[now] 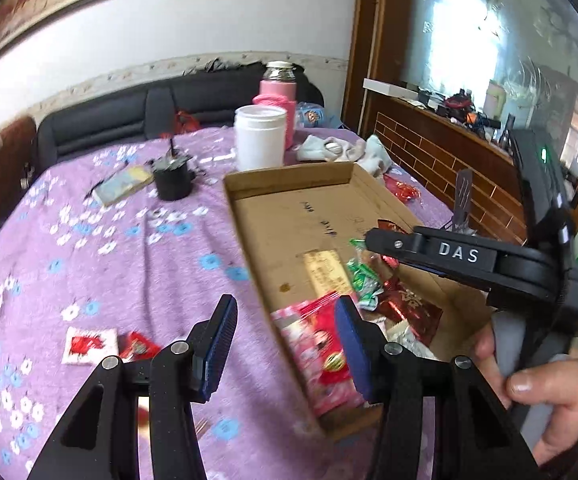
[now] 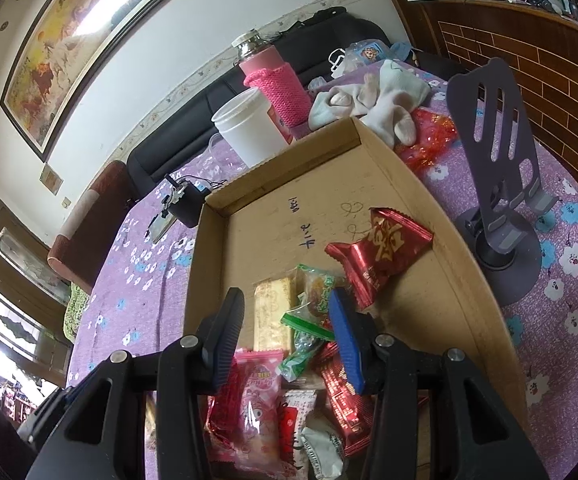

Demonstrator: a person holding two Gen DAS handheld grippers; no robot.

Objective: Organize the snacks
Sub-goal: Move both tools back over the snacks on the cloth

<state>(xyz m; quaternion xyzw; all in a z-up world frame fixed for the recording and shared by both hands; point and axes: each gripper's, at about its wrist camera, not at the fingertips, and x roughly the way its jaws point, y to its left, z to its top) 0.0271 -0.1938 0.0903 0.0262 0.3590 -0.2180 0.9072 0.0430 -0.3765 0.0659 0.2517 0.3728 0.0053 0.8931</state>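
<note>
A shallow cardboard box (image 1: 289, 178) (image 2: 373, 168) lies on the purple flowered tablecloth and holds several snack packets: a red packet (image 2: 381, 252), green ones (image 2: 313, 300), a gold bar (image 2: 273, 316) and a pink packet (image 2: 255, 404) (image 1: 317, 344). My left gripper (image 1: 287, 344) is open over the box's near left wall, with the pink packet below its right finger. My right gripper (image 2: 289, 340) is open above the packet pile; it also shows in the left wrist view (image 1: 373, 236), held by a hand. A white-and-red packet (image 1: 89, 344) and a red packet (image 1: 139, 346) lie on the cloth left of the box.
A white tub (image 1: 259, 136) and a pink-sleeved flask (image 1: 277, 96) stand behind the box. A black cup (image 1: 173, 178), white socks (image 2: 373, 100), a red wrapper (image 2: 429, 136) and a grey phone stand (image 2: 497, 184) sit around it. A dark sofa runs behind.
</note>
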